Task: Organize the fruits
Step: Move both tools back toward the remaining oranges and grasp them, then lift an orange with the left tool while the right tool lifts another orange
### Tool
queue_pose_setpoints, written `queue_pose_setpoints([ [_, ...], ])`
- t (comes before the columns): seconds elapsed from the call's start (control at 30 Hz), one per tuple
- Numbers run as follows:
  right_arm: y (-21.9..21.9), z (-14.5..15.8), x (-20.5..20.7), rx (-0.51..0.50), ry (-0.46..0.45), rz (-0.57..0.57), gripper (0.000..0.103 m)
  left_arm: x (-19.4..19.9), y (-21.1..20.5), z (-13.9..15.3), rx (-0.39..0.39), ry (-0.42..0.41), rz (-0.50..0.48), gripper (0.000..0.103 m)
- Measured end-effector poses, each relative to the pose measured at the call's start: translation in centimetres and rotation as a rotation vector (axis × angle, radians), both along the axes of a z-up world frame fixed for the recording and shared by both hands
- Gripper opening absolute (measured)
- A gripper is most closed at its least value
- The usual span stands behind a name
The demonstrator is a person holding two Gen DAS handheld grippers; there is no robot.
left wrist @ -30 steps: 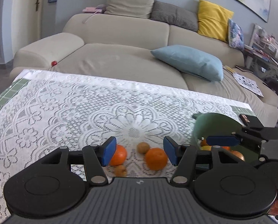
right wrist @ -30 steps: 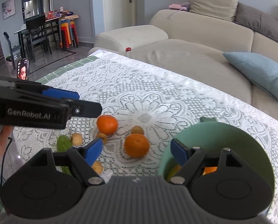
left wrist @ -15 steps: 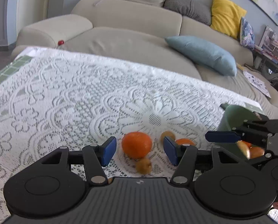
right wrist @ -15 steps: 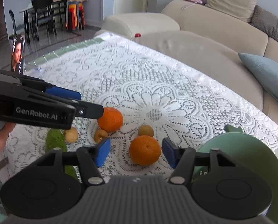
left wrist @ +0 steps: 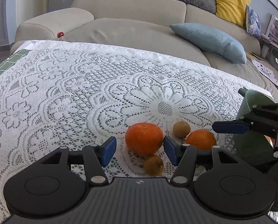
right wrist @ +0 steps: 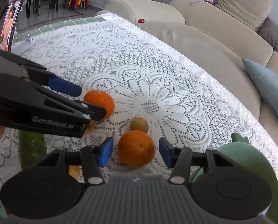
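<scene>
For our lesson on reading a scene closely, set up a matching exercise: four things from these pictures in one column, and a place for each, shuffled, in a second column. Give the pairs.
Things:
1. orange
2. second orange
3. green bowl
4. light blue cushion

Places:
A. on the sofa behind the table
B. between the open right gripper's fingers
C. at the table's right end
D. between the open left gripper's fingers, near the right-hand pad

Pairs: 1-D, 2-B, 3-C, 4-A
</scene>
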State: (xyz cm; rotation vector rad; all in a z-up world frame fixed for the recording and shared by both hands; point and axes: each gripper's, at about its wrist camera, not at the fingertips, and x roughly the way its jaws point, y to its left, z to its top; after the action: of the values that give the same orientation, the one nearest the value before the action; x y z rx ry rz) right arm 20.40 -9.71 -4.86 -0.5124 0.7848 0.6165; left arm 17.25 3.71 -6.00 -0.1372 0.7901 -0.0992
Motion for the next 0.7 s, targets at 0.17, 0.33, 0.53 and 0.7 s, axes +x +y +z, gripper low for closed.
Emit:
queue_pose_setpoints([
  [0.17, 0.3, -0.3, 0.0, -0.042, -0.015, 0.022, 0.051, 0.5, -0.2, -0.4, 0.000, 0.002, 0.001, 0.068],
  [0.33, 0.6, -0.3, 0.1, -0.072, -0.016, 0.048, 0.050, 0.8, -0.4, -0.6, 0.000, 0.001, -0.003, 0.068],
  [0.53, 1.5, -1.1, 0.3, -0.132, -0.005, 0.078, 0.045, 1.1, -0.3, -1.0, -0.010, 0.013, -0.003, 0.063],
  [0.7, 1.7, -1.3, 0.1, -0.155, -0.017, 0.087, 0.045, 1.0, -0.1, -0.9, -0.037, 0.012, -0.006, 0.055],
])
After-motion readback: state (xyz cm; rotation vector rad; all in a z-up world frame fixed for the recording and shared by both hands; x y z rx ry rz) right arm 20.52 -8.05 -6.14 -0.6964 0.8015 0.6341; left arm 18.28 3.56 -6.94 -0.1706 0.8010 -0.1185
